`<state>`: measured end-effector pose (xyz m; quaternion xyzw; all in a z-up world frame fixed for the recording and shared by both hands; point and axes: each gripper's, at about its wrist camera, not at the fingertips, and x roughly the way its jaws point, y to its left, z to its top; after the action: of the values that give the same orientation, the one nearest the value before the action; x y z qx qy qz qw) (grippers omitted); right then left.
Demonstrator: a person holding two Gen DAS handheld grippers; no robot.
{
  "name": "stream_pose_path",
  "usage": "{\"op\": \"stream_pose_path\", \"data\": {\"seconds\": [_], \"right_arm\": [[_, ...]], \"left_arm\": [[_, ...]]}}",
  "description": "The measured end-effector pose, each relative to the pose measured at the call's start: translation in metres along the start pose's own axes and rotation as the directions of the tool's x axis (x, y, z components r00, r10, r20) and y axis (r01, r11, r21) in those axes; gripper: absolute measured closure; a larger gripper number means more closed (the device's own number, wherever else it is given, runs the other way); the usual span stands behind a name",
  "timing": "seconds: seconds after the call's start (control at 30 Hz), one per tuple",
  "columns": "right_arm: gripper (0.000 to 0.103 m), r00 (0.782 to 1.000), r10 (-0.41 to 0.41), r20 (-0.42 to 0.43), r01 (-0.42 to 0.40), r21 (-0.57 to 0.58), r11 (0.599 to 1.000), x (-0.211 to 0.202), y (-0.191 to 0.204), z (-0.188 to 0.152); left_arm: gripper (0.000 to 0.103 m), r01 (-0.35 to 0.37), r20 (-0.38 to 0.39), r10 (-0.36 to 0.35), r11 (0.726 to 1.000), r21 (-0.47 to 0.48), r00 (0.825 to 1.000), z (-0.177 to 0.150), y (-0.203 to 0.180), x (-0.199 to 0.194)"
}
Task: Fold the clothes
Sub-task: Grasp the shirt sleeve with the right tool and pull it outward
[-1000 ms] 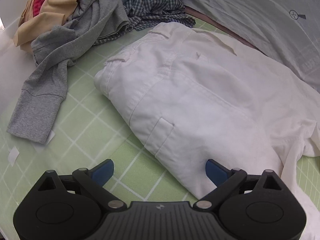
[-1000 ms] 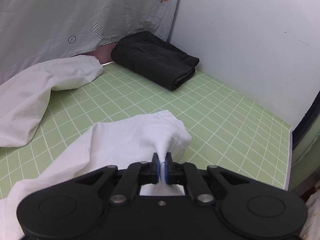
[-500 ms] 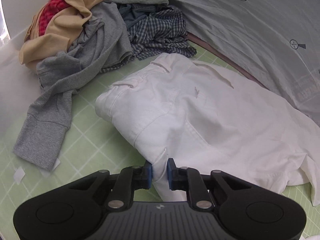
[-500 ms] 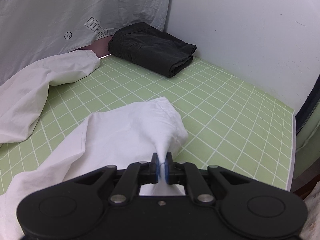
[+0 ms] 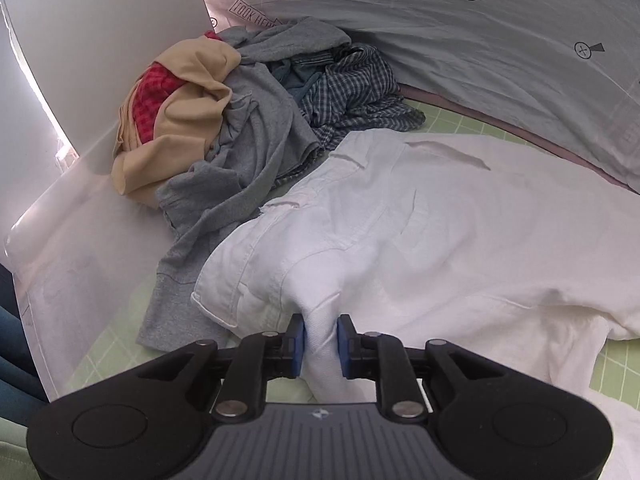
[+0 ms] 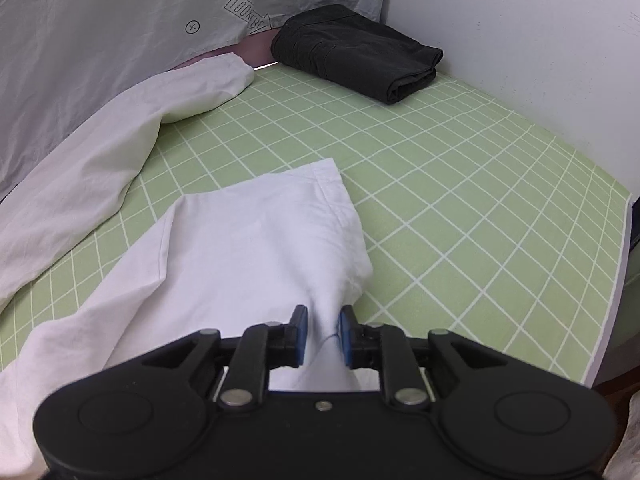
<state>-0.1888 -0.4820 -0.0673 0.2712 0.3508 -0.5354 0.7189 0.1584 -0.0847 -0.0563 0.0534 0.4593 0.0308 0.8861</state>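
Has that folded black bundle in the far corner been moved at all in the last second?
No. The folded black garment lies in the same corner, against the white wall and by the grey sheet; only the camera's view shifted.

The trousers are spread across the gridded mat, one leg being laid along the backdrop sheet. A heap of unfolded clothes is piled behind their waistband, in the left corner. A folded garment is set in the far right corner, well apart.
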Motion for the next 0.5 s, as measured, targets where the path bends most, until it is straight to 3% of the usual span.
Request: {"op": "stream_pose_path", "data": {"seconds": [0.2, 0.3, 0.37, 0.43, 0.5], "right_arm": [[0.049, 1.0, 0.013, -0.017, -0.012, 0.046, 0.999, 0.006, -0.024, -0.005], [0.035, 0.999, 0.021, -0.026, -0.02, 0.069, 0.997, 0.012, -0.03, -0.011], [0.031, 0.998, 0.04, -0.048, -0.035, 0.094, 0.995, 0.017, -0.032, -0.017], [0.034, 0.994, 0.075, -0.076, -0.067, 0.102, 0.993, 0.024, -0.031, -0.021], [0.059, 0.991, 0.105, -0.085, -0.099, 0.068, 0.993, 0.028, -0.024, -0.023]], "left_arm": [[0.06, 0.047, -0.019, -0.048, 0.999, -0.016, 0.999, -0.018, -0.008, -0.016], [0.054, 0.074, -0.015, -0.074, 0.997, -0.004, 0.997, -0.022, -0.015, -0.029], [0.05, 0.083, 0.001, -0.084, 0.996, 0.02, 0.997, -0.025, -0.02, -0.039], [0.048, 0.092, 0.016, -0.093, 0.995, 0.034, 0.996, -0.027, -0.023, -0.049], [0.046, 0.106, 0.031, -0.108, 0.993, 0.051, 0.994, -0.03, -0.024, -0.058]]}}
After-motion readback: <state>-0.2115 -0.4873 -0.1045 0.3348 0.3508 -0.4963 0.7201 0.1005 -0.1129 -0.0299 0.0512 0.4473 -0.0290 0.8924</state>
